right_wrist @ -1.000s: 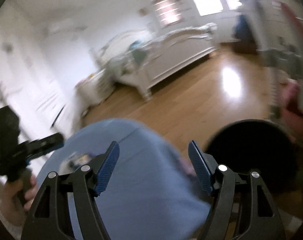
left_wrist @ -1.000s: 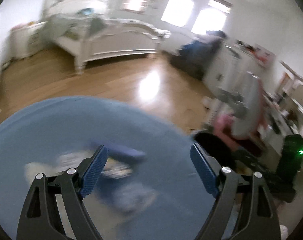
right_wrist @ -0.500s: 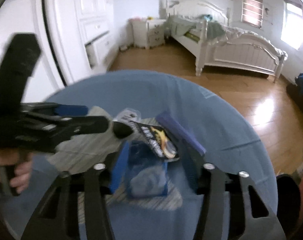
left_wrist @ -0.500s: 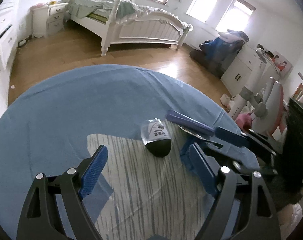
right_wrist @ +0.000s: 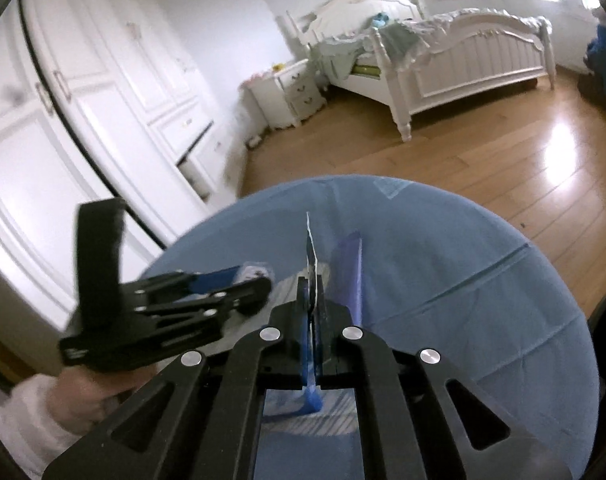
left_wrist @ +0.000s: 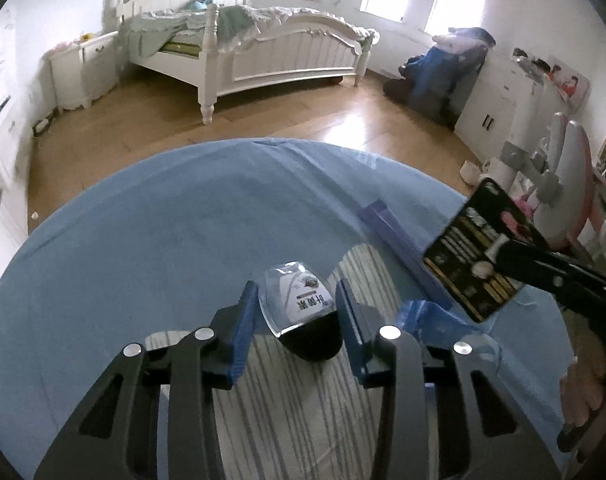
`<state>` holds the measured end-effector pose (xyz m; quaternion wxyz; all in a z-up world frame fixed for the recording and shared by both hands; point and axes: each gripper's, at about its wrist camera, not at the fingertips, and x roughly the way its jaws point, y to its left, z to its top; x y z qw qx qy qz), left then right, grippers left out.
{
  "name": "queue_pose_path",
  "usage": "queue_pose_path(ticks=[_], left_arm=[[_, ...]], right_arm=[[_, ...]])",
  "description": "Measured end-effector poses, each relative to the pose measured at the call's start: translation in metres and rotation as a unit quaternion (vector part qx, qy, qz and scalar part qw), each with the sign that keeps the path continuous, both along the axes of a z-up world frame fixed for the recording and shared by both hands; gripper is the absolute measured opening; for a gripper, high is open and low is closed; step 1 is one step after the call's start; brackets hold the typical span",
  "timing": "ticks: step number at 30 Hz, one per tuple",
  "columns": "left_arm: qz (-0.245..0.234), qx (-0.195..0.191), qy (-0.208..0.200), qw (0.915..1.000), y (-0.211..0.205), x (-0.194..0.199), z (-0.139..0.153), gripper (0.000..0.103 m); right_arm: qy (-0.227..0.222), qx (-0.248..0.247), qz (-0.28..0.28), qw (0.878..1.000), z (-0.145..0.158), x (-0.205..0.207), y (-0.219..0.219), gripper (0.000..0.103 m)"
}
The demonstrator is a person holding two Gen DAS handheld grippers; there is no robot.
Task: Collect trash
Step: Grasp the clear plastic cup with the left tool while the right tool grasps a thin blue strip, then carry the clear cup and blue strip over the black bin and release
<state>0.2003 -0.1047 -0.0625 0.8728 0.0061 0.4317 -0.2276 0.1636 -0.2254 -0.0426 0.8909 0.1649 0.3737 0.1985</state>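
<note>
A clear and black plastic package [left_wrist: 303,312] with a white label lies on the striped mat [left_wrist: 287,412] of a round table with a blue cloth [left_wrist: 163,240]. My left gripper [left_wrist: 297,296] has its blue pads on both sides of the package, closed against it. My right gripper [right_wrist: 311,284] is shut on a black snack wrapper [left_wrist: 475,256], held up above the table; in the right wrist view it shows edge-on [right_wrist: 311,256]. A purple strip [left_wrist: 395,236] and a crumpled blue wrapper [left_wrist: 435,320] lie on the table beside it.
The left gripper shows in the right wrist view [right_wrist: 175,312], held by a hand. A white bed [left_wrist: 263,52], a nightstand [left_wrist: 83,68], white wardrobes [right_wrist: 83,120] and a pink chair [left_wrist: 559,184] stand around the table on the wooden floor.
My left gripper moved forward and closed around the clear and black package. My right gripper shut on the black wrapper and lifted it off the table.
</note>
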Motion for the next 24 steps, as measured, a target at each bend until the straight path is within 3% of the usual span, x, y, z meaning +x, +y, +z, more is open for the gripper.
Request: queue_pose_path(ticks=[2,4,9,16,20,24], left_arm=[[0.001,-0.018,-0.01,0.9998,0.005,-0.004,0.007,0.021],[0.004,-0.033,-0.018,0.9993,0.01,-0.012,0.02,0.016],[-0.014,-0.029,-0.055,0.998,0.0,-0.03,0.051,0.016],[-0.033,-0.059,-0.072,0.9951,-0.019,-0.054,0.075,0.015],[-0.074,-0.082,-0.092,0.9896,-0.058,-0.068,0.104,0.015],[-0.138,-0.107,-0.111,0.9784,-0.118,-0.083,0.131,0.015]], right_arm=[[-0.007,0.01,-0.001,1.0,0.006,-0.013,-0.003,0.003],[-0.018,0.019,-0.005,1.0,0.014,-0.022,-0.006,0.003],[-0.056,0.028,-0.035,0.997,0.039,-0.046,-0.025,0.003],[-0.092,0.017,-0.102,0.99,0.062,-0.094,-0.081,0.003],[-0.119,0.016,-0.16,0.98,0.073,-0.125,-0.123,0.003],[-0.146,0.007,-0.221,0.964,0.086,-0.157,-0.167,0.003]])
